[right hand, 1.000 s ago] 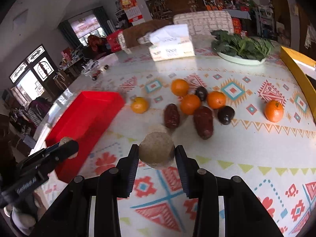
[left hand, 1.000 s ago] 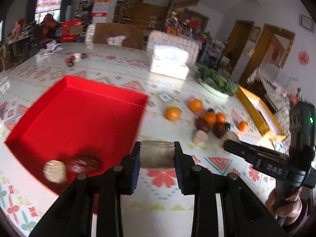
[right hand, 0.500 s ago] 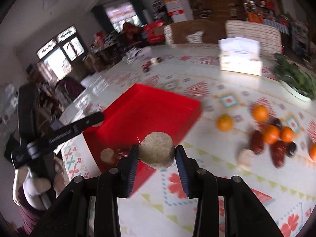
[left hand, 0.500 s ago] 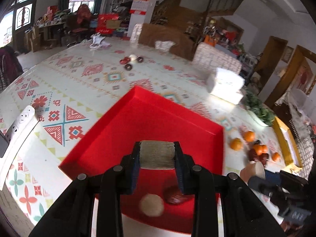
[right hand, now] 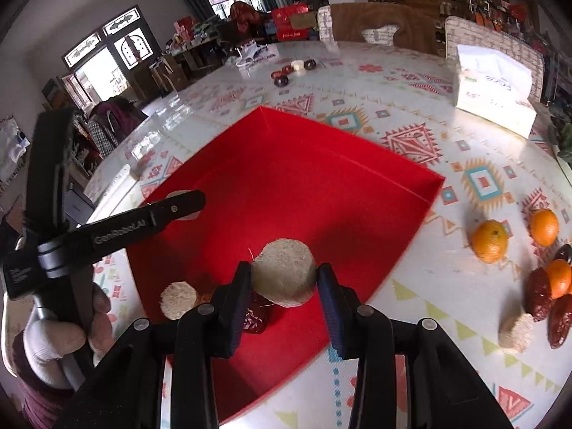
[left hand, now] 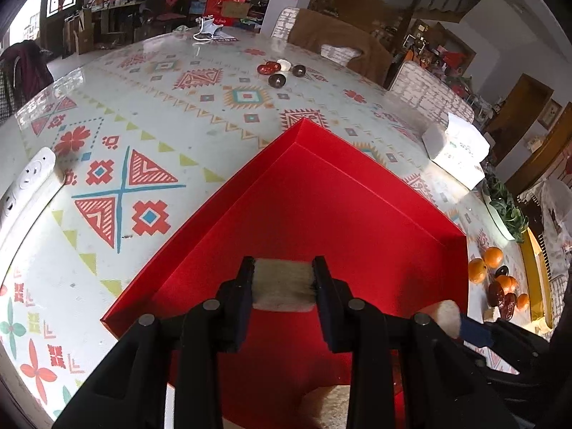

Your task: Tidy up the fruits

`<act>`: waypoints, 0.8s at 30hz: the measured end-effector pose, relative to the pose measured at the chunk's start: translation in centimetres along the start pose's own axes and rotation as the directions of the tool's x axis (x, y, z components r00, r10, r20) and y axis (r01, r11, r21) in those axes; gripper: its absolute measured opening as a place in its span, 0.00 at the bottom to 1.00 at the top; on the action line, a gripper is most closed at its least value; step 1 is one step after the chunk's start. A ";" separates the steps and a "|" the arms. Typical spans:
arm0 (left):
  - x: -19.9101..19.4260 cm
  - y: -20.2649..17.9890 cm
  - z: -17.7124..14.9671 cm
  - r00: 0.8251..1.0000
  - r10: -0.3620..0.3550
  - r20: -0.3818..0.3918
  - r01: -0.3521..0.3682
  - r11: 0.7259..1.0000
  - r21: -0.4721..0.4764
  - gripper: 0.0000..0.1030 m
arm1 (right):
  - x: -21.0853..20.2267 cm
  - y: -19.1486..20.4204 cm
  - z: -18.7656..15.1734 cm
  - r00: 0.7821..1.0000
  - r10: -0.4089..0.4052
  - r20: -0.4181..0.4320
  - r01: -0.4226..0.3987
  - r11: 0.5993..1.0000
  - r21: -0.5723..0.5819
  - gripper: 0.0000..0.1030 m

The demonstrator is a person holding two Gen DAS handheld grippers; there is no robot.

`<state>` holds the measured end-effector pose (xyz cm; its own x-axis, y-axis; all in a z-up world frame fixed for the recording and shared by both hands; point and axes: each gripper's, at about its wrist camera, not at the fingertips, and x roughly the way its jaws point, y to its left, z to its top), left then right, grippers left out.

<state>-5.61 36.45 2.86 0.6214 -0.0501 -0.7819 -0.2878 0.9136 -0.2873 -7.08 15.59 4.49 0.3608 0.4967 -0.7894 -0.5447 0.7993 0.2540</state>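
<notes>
Both claws are clamped on fuzzy tan fruit above the red tray (right hand: 357,193). The left claw (left hand: 284,286) grips a short cylindrical piece (left hand: 284,286) crosswise, its long axis spanning pad to pad, over the tray's near-left part. The right claw (right hand: 284,279) holds a rounder piece (right hand: 284,279) (hairy skin, pale flat face) just above a tan piece (right hand: 177,299) and a dark red fruit (right hand: 254,316) already lying inside. Tray floor lies straight below each. Oranges (right hand: 489,241) wait toward the counter's right edge.
</notes>
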 end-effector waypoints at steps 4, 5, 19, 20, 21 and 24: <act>-0.1 -0.1 0.1 1.000 -0.012 0.006 0.012 1.000 -0.001 0.37 | 0.7 0.0 -0.2 1.000 -0.008 -0.007 0.008 1.000 0.001 0.41; -0.3 -0.2 0.0 1.000 -0.015 0.010 0.015 1.000 -0.003 0.39 | 0.7 -0.1 -0.2 1.000 -0.011 0.000 0.011 1.000 0.007 0.41; -7.5 -4.3 -2.4 0.978 -0.154 0.138 0.156 0.988 -0.001 0.71 | -6.1 -2.6 -1.8 0.987 0.035 0.157 -0.055 0.990 0.129 0.53; -8.4 -5.3 -2.9 0.971 -0.193 0.140 0.194 0.981 0.003 0.71 | -6.9 -3.6 -2.3 0.984 0.048 0.170 -0.078 0.981 0.178 0.53; -8.9 -6.1 -3.1 0.966 -0.221 0.137 0.222 0.975 0.006 0.71 | -8.0 -5.2 -3.0 0.980 0.082 0.180 -0.127 0.959 0.252 0.53; -10.8 -8.9 -3.8 0.946 -0.304 0.109 0.301 0.953 0.041 0.71 | -10.0 -8.4 -4.7 0.976 0.109 0.190 -0.174 0.913 0.369 0.54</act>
<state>-12.54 27.32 11.71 0.7553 -0.2812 -0.5920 -0.0568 0.8718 -0.4865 -9.71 2.29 7.63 0.4364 0.6361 -0.6363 -0.2811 0.7682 0.5752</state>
